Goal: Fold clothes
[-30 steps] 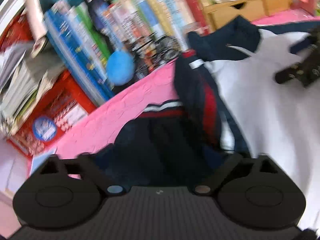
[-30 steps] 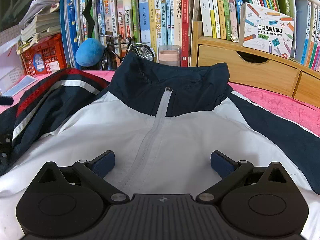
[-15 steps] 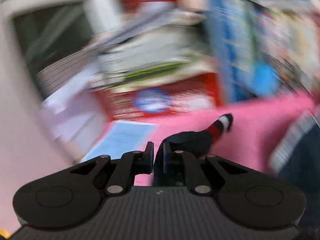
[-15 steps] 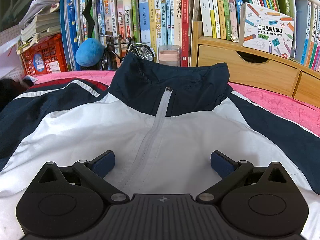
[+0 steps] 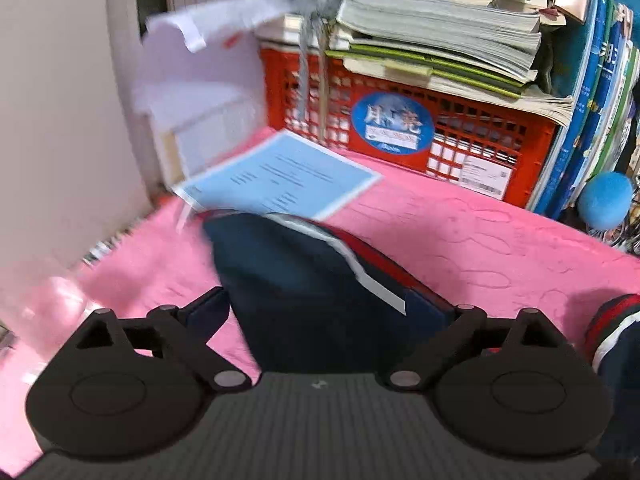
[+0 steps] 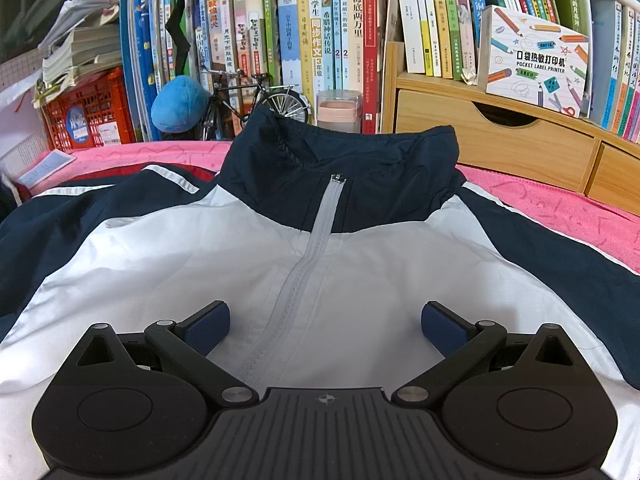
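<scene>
In the left wrist view the left gripper (image 5: 324, 312) stands wide open with the jacket's dark sleeve (image 5: 304, 276) running between its fingers and ahead toward a blue sheet (image 5: 280, 178). In the right wrist view the right gripper (image 6: 325, 320), also wide and empty, hovers over the jacket (image 6: 320, 264) lying front-up and zipped, collar ahead. Judged from this, folding well means pinching the sleeve cleanly and keeping the body flat.

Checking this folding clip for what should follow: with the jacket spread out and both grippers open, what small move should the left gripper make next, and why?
Probably close the left gripper on the sleeve to fold it across the jacket. Its fingers stand open with the sleeve lying between them, stretched out over the pink cloth, its end beside the blue paper. The right gripper hovers open over the zipper, holding nothing.
</scene>
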